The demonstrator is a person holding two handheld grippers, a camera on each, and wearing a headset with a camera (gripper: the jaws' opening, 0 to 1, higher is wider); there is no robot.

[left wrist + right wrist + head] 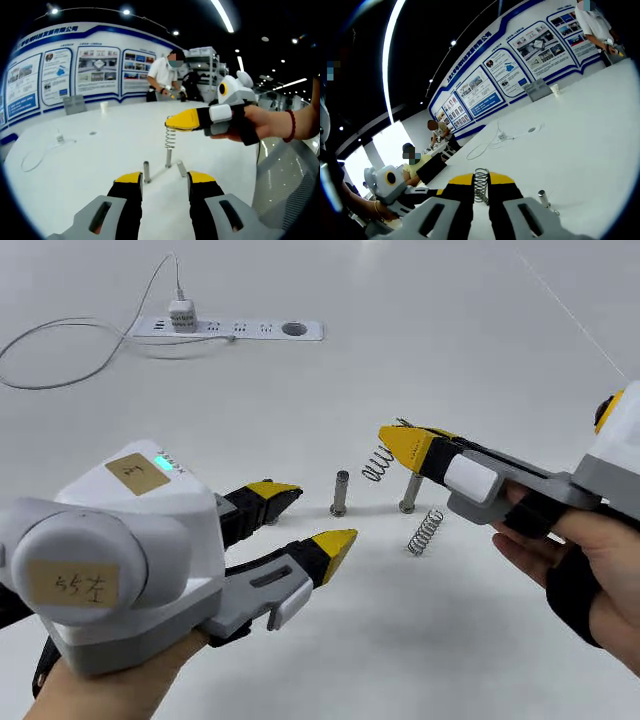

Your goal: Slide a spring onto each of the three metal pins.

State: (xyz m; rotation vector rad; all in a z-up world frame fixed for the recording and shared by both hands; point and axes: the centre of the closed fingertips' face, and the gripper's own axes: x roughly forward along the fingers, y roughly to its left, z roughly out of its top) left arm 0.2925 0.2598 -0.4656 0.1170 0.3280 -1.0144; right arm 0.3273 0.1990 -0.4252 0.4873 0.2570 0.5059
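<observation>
The white table (420, 330) carries everything. The left gripper (312, 515) hovers low at the near left, its jaws spread wide with nothing between them (yellow tips aimed toward the pins). The right gripper (392, 445) reaches in from the right, jaws pinched on a spring (378, 463) held off the surface, close by the top of the right pin (409, 492). A power strip (240, 329) lies far back. The left pin (340, 492) stands upright and bare. A second spring (425, 531) lies flat on the table, just nearer the person than the right pin.
</observation>
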